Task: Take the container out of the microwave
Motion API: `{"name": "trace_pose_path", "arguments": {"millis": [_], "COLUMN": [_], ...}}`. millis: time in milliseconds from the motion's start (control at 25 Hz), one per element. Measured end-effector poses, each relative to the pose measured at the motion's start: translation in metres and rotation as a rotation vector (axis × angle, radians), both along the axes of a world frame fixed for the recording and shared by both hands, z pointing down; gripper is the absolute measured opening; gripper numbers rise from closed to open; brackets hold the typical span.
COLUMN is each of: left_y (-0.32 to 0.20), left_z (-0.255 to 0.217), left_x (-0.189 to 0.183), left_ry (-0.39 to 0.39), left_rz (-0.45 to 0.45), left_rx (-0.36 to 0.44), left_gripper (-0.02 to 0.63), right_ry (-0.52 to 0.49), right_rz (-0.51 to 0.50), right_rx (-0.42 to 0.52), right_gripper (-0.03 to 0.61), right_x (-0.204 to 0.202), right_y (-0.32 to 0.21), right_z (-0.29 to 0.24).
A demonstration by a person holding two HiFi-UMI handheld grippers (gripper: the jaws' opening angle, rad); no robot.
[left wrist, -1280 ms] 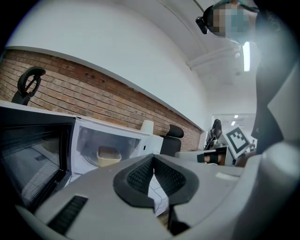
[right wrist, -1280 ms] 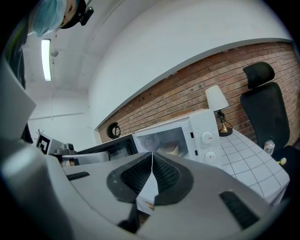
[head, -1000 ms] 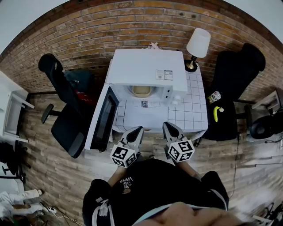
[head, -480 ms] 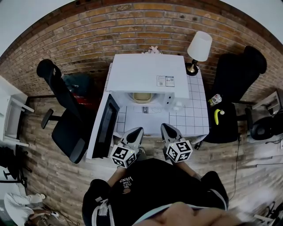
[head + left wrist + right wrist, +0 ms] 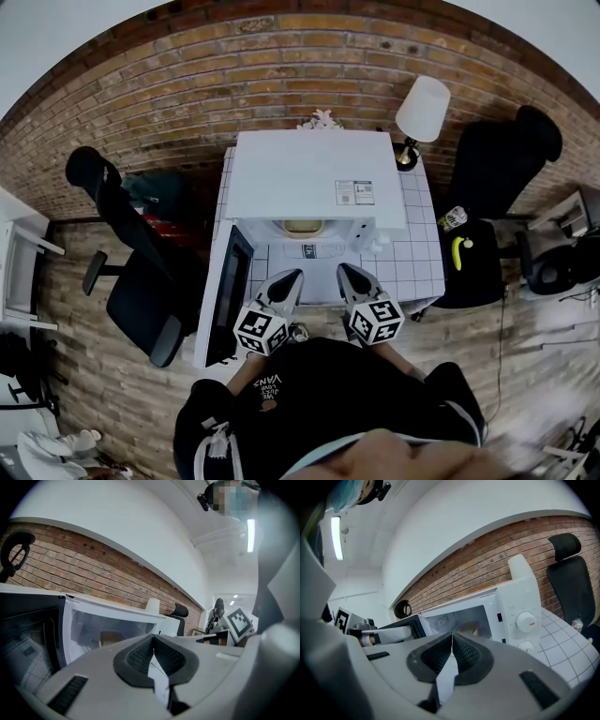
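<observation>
A white microwave (image 5: 319,178) stands on a white tiled table (image 5: 412,262), its door (image 5: 228,292) swung open to the left. Inside the cavity sits a tan container (image 5: 303,226) (image 5: 108,638) (image 5: 471,629). My left gripper (image 5: 290,278) (image 5: 153,637) is shut and empty, held level just in front of the open cavity. Beside it on the right, my right gripper (image 5: 346,273) (image 5: 452,634) is shut with nothing in it, aimed at the cavity too. Both stay outside the microwave, short of the container.
A white lamp (image 5: 419,108) stands at the table's back right corner. Black office chairs flank the table, one left (image 5: 131,272) and one right (image 5: 487,187), the right one with a yellow banana (image 5: 458,251) on its seat. A brick wall (image 5: 281,66) runs behind.
Both grippers and my head have moved forward toward the microwave; it now looms larger and closer, and the gripper tips reach nearer the open cavity. Jaws stay shut.
</observation>
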State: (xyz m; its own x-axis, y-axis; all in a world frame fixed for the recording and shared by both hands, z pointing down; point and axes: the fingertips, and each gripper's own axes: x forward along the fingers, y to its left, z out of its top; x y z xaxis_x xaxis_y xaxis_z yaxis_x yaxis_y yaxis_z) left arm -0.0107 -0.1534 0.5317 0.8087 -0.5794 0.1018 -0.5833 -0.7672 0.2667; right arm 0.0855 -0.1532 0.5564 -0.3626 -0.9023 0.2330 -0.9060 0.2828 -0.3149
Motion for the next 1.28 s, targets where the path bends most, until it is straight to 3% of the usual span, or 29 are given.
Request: {"name": "trace_pose_path", "arguments": {"millis": [800,1280], "left_y": [-0.031,-0.070], "left_z": [0.015,0.025], "left_x": [-0.022,-0.023], "left_ry": [0.029,0.030], "left_rz": [0.047,-0.058], "left_rx": [-0.045,-0.050], "left_gripper": [0.011,0.011], "right_ry": [0.037,0.054], "right_rz": [0.123,0.105], "right_rx": [-0.013,-0.048], "right_gripper": [0.006,0.006], "right_x": [-0.010,-0.003], "right_y": [-0.043,-0.077], "right_z": [0.019,0.032]}}
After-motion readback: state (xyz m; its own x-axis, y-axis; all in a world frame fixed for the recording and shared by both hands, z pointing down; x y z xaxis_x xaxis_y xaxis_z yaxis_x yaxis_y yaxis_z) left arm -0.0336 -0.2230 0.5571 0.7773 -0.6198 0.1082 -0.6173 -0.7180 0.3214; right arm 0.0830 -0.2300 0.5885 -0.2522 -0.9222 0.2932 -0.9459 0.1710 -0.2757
